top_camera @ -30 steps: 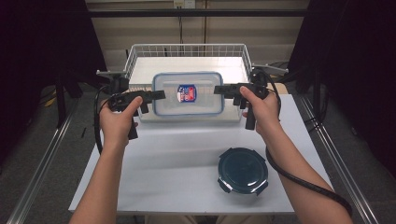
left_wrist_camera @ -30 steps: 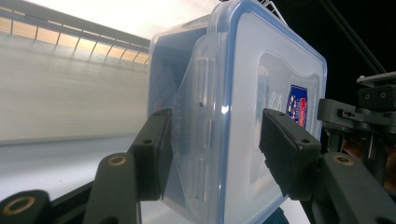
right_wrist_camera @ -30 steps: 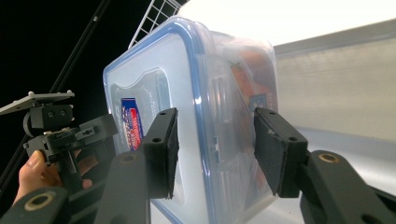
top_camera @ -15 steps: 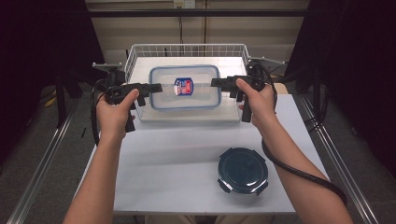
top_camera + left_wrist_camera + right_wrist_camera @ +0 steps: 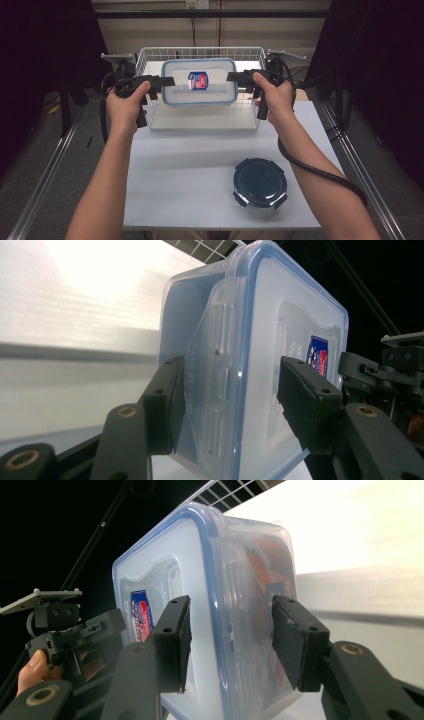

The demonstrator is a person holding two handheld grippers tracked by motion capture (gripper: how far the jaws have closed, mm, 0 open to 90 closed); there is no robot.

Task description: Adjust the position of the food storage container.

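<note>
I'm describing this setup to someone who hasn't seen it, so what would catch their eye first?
First, the clear rectangular container with a blue-rimmed lid and a red and blue sticker, held up over the white wire basket at the table's far edge. The left tool and right tool each grip one short end, the left tool's pads clamping a side latch. Near the table's front edge, right of centre, lies a dark round lid.
</note>
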